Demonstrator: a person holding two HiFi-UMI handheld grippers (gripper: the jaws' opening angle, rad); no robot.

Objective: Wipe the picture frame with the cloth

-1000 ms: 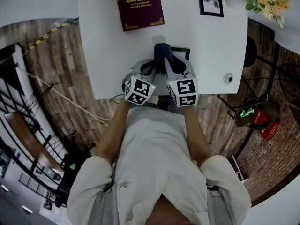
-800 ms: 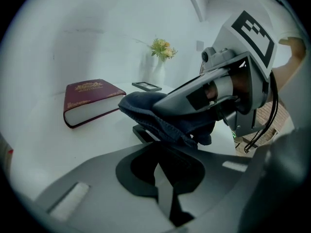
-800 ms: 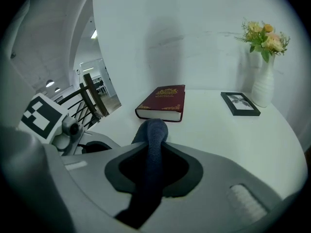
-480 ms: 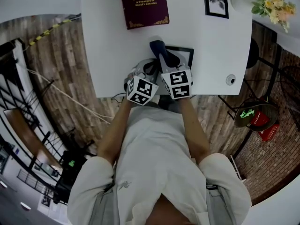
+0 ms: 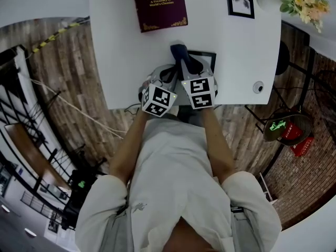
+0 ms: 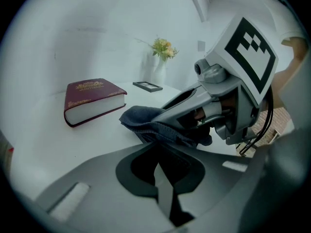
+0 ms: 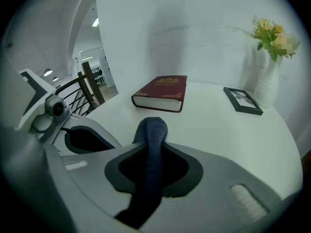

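Two jaws of the right gripper [image 7: 151, 152] clamp the dark blue cloth [image 7: 151, 125], whose free end points toward the maroon book [image 7: 163, 93]; the left gripper [image 6: 158, 154], close beside, has its jaws pressed together. Just beside the cloth, on the person's side of the book, the black picture frame [image 5: 206, 55] lies flat on the white table [image 5: 121, 46]

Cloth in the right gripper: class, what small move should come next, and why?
Probably sweep the right gripper to the right across the frame, with the cloth pressed down. Its fingers are shut on the cloth, whose free end sits at the frame's left edge in the head view, so most of the frame lies uncovered to the right.
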